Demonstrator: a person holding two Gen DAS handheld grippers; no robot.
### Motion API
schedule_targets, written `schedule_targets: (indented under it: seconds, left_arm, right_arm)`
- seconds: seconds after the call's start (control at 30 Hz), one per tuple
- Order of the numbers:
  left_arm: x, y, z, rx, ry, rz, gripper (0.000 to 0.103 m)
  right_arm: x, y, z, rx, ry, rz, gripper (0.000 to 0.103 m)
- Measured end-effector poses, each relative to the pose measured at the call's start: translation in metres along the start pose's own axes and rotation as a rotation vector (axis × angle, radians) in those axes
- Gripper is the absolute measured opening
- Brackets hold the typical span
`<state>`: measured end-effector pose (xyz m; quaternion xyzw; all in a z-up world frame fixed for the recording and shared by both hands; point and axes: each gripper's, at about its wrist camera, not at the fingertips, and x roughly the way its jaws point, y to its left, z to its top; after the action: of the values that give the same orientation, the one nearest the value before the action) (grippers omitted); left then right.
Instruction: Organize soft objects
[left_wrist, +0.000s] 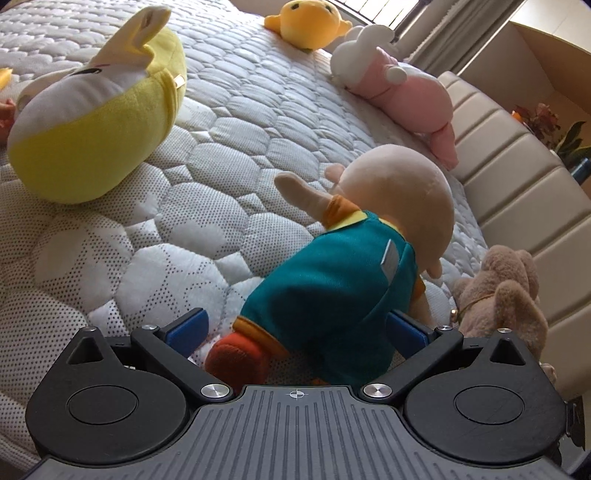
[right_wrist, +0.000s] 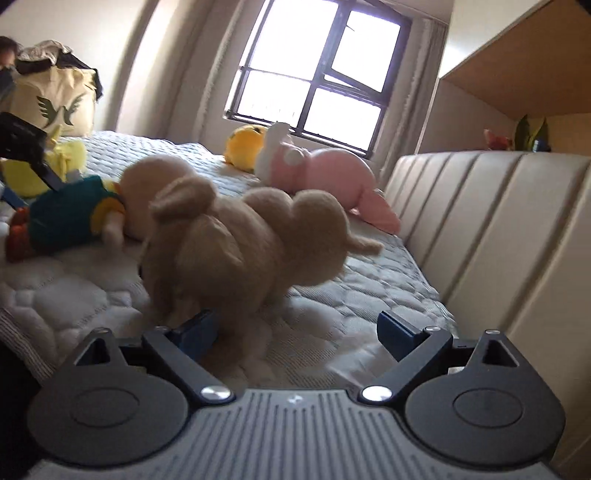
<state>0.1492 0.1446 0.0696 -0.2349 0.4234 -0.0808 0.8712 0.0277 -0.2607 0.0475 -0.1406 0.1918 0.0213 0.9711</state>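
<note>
I'm at a bed with a white quilted mattress (left_wrist: 229, 122), its padded cream headboard (right_wrist: 491, 221) ribbed in vertical channels. Behind it a dark-framed window (right_wrist: 317, 77) glows bright, flanked by pale curtains (right_wrist: 218, 62). A light wooden cabinet (right_wrist: 524, 62) hangs above the headboard. A cream cloth bag with a green bird print (right_wrist: 55, 99) sits far left.

Each hand-held gripper (left_wrist: 295, 328) (right_wrist: 299, 328) looks alike: ribbed grey base, black linkage arms with silver screws at ten and two o'clock, blue fingers (left_wrist: 188, 325), crosshair mark.
</note>
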Motion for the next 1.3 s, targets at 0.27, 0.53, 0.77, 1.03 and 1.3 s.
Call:
schedule_targets:
  seconds: [0.27,0.53,0.77,1.03,1.3]
  left_arm:
    - [0.010,-0.020,-0.008,0.141,0.019,0.069,0.103]
    - [0.012,-0.010,-0.009,0.101,0.040,0.045,0.103]
    - [0.015,-0.009,-0.010,0.104,0.046,0.026,0.103]
    - [0.022,-0.015,-0.007,0.075,0.075,0.019,0.103]
    - [0.024,-0.023,-0.012,0.011,0.051,0.034,0.103]
  right_arm:
    - [0.061,-0.067,-0.007,0.095,0.156,-0.188,0.023]
    - [0.082,-0.145,0.074,0.350,-0.059,-0.147,0.007]
    - [0.112,-0.150,0.059,0.306,0.054,-0.219,0.038]
    - [0.024,-0.072,0.028,0.237,-0.147,0.053,0.096]
    - [0.009,0.005,0.011,0.323,-0.115,0.367,0.099]
